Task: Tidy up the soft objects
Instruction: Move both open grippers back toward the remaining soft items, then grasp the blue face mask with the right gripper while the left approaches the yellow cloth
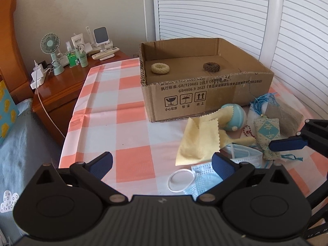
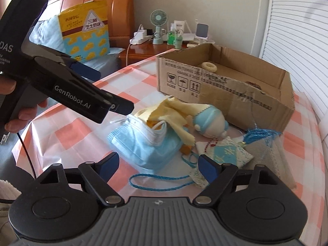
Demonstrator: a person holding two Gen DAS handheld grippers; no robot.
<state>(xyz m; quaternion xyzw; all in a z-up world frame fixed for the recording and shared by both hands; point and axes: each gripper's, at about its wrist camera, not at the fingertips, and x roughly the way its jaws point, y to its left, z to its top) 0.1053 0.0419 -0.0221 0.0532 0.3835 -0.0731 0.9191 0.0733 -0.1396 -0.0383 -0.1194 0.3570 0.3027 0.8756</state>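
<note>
A heap of soft things lies on the checked desk (image 2: pixel 61 135) just before the cardboard box (image 2: pixel 235 94): crumpled blue face masks (image 2: pixel 141 143), a pale yellow cloth (image 2: pixel 176 110), a blue-and-white plush ball (image 2: pixel 209 123) and a patterned sachet (image 2: pixel 227 153) with blue tassels. Two knitted rings (image 1: pixel 160 68) lie inside the box. The fingers of both the left gripper (image 1: pixel 162 164) and the right gripper (image 2: pixel 157 165) stand wide and hold nothing.

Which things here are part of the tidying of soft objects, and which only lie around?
For the job:
- cardboard box
- cream ring and brown ring, already inside
- yellow cloth
- blue face masks
- blue-and-white ball toy
- sachet

Just lying about, on the nightstand:
- small fan
- green bottle
- power strip
</note>
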